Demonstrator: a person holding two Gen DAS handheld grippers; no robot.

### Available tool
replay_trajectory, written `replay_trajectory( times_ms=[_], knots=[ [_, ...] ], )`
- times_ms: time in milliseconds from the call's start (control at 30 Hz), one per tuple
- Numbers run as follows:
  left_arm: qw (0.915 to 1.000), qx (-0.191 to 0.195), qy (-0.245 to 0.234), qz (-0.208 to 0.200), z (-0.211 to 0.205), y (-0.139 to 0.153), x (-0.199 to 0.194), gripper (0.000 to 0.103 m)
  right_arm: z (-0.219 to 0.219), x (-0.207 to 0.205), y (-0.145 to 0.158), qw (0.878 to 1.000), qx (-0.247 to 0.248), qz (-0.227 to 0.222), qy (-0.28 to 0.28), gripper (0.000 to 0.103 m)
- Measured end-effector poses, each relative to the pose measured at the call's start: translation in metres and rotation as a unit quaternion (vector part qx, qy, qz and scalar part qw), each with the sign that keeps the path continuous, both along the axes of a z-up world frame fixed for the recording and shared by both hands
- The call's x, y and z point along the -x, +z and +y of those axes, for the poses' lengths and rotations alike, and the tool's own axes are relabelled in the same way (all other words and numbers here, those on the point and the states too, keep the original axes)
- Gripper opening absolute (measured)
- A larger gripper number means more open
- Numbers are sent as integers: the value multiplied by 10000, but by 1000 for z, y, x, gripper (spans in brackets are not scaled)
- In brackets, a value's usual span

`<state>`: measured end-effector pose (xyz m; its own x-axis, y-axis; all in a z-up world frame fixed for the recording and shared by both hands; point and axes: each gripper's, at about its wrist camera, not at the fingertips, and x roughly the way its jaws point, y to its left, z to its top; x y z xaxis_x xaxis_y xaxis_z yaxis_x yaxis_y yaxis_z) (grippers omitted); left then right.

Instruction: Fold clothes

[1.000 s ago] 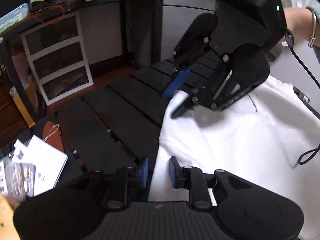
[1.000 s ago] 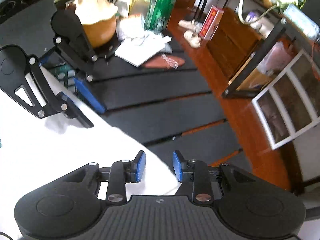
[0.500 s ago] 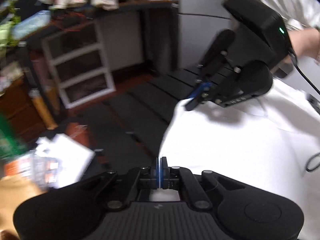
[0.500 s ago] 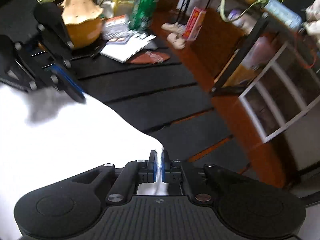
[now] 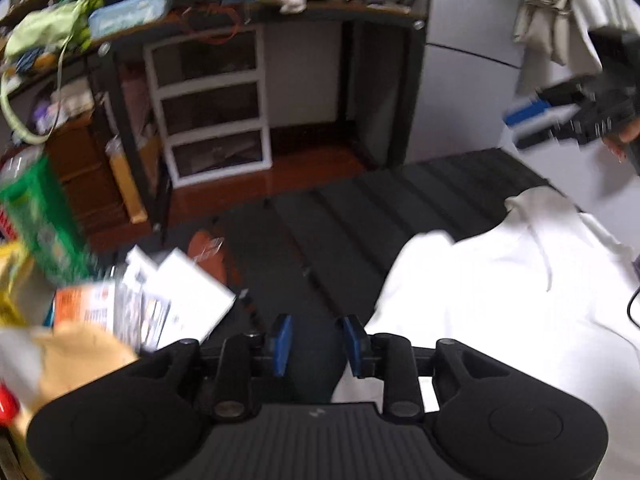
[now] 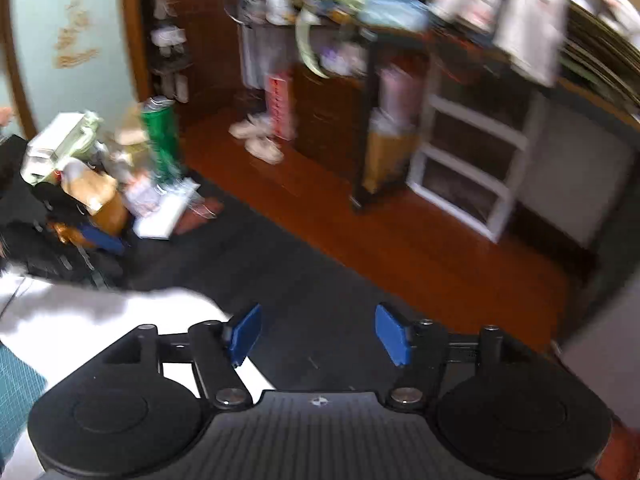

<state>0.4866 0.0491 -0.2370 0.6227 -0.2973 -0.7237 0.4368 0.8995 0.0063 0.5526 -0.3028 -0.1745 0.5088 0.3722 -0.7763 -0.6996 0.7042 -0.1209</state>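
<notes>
A white garment (image 5: 500, 300) lies on the black slatted table (image 5: 360, 220), its left edge folded over in a soft hump. My left gripper (image 5: 317, 344) hovers open over bare table just left of that edge, holding nothing. My right gripper (image 6: 319, 334) is open wide with only dark table between its pads, and the white garment (image 6: 100, 320) lies below and to its left. In the left wrist view the right gripper (image 5: 528, 128) is raised at the upper right, held by a hand (image 5: 624, 140). The left gripper (image 6: 94, 250) shows blurred at the far left.
Papers and booklets (image 5: 180, 304), a green can (image 6: 160, 144) and a tan bag (image 5: 72, 356) crowd the table's left end. Beyond the table edge are a wooden floor (image 6: 400, 232), a white drawer unit (image 5: 212, 108), a dark shelf frame and shoes (image 6: 260, 140).
Half a second ago both grippers were shut on the garment's edge. Both have since opened, let go and lifted away, and the edge now rests on the table.
</notes>
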Motion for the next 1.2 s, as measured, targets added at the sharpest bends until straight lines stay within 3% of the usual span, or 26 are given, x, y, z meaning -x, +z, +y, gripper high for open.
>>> replay_trajectory(
  times_ms=[133,233,400,500,533,600,633,700,733,867,1033,1200],
  knots=[
    [9981,-181,-544,-223,-32,2,-19,38,-21,13,-29,9964,840,61,97,56],
    [9957,-71,-917,-144,-52,-7,-43,38,-31,19,-54,9917,1277,112,131,56],
    [9898,269,-1322,459,-71,-24,-78,39,-25,-6,-71,9951,908,310,-235,59],
    [9840,183,-1556,850,-83,-35,-96,39,-27,-21,-75,9950,562,641,-527,59],
    [9816,144,-1636,976,-87,-38,-100,39,-29,-28,-77,9935,378,856,-654,55],
    [9767,115,-1799,1164,-91,-42,-102,28,-30,-34,-78,9913,152,1099,-714,29],
    [9730,76,-1984,1177,-93,-43,-99,4,-29,-33,-77,9920,59,1114,-597,5],
    [9721,-7,-2160,919,-92,-36,-90,4,-22,-24,-73,9959,200,822,-329,6],
    [9729,-50,-2196,715,-91,-32,-84,4,-17,-15,-69,9980,411,459,-153,6],
    [9800,27,-1975,-238,-81,-8,-71,5,-22,-3,-48,9965,365,-727,-184,5],
    [9822,-417,-1818,-225,-93,-23,-77,6,-15,-14,-67,9877,1034,-1137,-300,5],
    [9822,-861,-1658,-212,-105,-37,-83,7,-8,-19,-80,9795,1136,-1460,-799,3]
  ],
)
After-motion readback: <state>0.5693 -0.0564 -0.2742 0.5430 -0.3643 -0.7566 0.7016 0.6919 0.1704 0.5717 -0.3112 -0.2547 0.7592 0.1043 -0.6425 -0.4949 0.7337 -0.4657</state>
